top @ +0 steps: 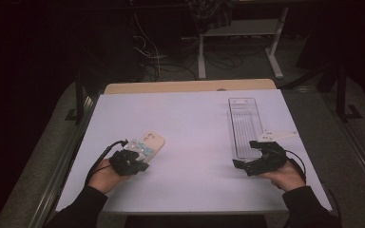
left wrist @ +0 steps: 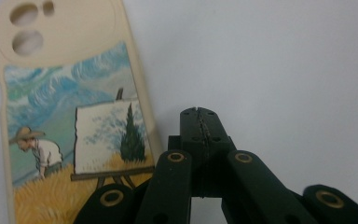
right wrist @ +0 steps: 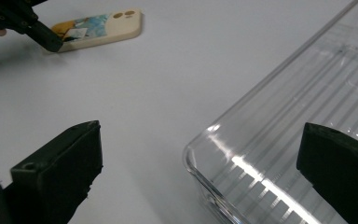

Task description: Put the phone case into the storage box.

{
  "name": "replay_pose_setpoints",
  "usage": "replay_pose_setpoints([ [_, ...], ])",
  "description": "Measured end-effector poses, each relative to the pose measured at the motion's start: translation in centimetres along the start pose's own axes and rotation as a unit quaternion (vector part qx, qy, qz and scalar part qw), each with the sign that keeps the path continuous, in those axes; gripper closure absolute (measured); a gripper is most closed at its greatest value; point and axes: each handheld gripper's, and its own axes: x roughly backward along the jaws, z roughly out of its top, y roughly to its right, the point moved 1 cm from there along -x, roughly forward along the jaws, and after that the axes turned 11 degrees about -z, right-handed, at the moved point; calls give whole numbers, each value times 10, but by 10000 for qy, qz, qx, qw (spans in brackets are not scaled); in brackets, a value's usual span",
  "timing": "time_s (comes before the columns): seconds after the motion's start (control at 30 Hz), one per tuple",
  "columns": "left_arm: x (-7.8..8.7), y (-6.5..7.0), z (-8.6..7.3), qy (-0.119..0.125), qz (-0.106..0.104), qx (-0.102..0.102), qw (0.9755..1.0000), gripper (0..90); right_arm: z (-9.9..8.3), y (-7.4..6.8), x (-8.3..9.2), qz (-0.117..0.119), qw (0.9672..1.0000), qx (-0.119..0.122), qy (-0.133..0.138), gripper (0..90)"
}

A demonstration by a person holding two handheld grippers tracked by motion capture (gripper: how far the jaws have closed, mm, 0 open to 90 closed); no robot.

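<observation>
1. Phone case (left wrist: pixel 70 116) (cream, printed with a painter at an easel in a wheat field) lies flat on the white table (top: pixel 195 123), toward its left side.
2. Left gripper (left wrist: pixel 200 116) rests just beside the case's edge, jaws pressed together with nothing between them.
3. Clear tray (right wrist: pixel 298 140), long and ribbed, lies on the table's right side, well apart from the case.
4. Right gripper (right wrist: pixel 200 163) sits at the tray's near end, jaws spread wide, one on either side of its corner, not pressing it.
</observation>
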Motion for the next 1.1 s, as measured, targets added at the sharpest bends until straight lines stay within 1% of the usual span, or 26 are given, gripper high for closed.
replay_pose_setpoints([
  [0.03,2,-1,2,72,0,-11,10000,885,1,-2,0,22,10000,26,19,0],
  [0.07,6,-2,6,177,-22,26,9998,805,4,-7,0,83,9999,64,66,0],
  [0.1,6,-2,6,177,-22,26,9998,798,4,-7,0,83,9999,64,66,0],
  [0.13,13,-4,11,250,-37,-54,9997,761,7,-12,-1,138,9998,108,78,0],
  [0.2,16,-5,13,255,-32,-47,9997,716,8,-14,-1,159,9998,95,85,0],
  [0.23,21,-7,18,401,-26,0,9992,672,12,-20,-2,298,9993,82,194,0],
  [0.27,21,-7,18,401,-26,0,9992,644,12,-20,-2,298,9993,82,194,0],
  [0.3,24,-9,21,527,-5,32,9986,615,16,-26,-4,371,9989,110,253,0],
  [0.37,26,-11,22,590,19,21,9983,558,20,-32,-6,461,9985,94,268,0],
  [0.4,26,-11,22,590,19,21,9983,538,20,-32,-6,461,9985,94,268,0],
  [0.43,27,-13,24,630,-25,88,9980,538,21,-34,-7,485,9984,114,284,0],
  [0.5,27,-15,26,651,-40,66,9979,438,24,-41,-14,573,9979,147,268,0],
  [0.53,27,-17,27,631,-62,21,9980,438,24,-41,-14,573,9979,147,268,0],
  [0.57,26,-18,29,672,-81,42,9977,412,25,-43,-17,582,9979,157,236,0],
  [0.6,26,-21,31,721,-77,-21,9974,356,27,-47,-22,590,9977,209,247,0],
  [0.67,27,-22,32,736,-79,-19,9973,335,27,-49,-25,598,9977,218,225,0],
  [0.7,27,-24,35,792,-75,-5,9968,309,28,-50,-27,622,9977,213,190,0],
  [0.73,27,-26,36,784,-50,-34,9969,276,28,-52,-30,659,9974,225,176,0],
  [0.77,27,-29,39,781,48,-113,9969,222,29,-56,-35,693,9972,249,157,0],
  [0.8,27,-29,39,781,48,-113,9969,206,29,-56,-35,693,9972,249,157,0],
  [0.83,27,-30,40,792,30,-54,9968,206,29,-57,-37,716,9970,244,147,0],
  [0.87,27,-32,41,780,25,-104,9969,182,30,-60,-40,739,9968,271,126,0],
  [0.93,25,-33,42,800,35,-29,9968,145,30,-66,-47,797,9962,346,68,0],
  [1.0,26,-34,42,817,83,-104,9966,138,30,-67,-49,823,9959,376,72,0],
  [1.03,25,-34,41,861,139,-81,9962,131,30,-68,-51,843,9956,397,34,0],
  [1.1,27,-34,41,891,195,-128,9958,77,29,-72,-57,913,9950,396,20,0],
])
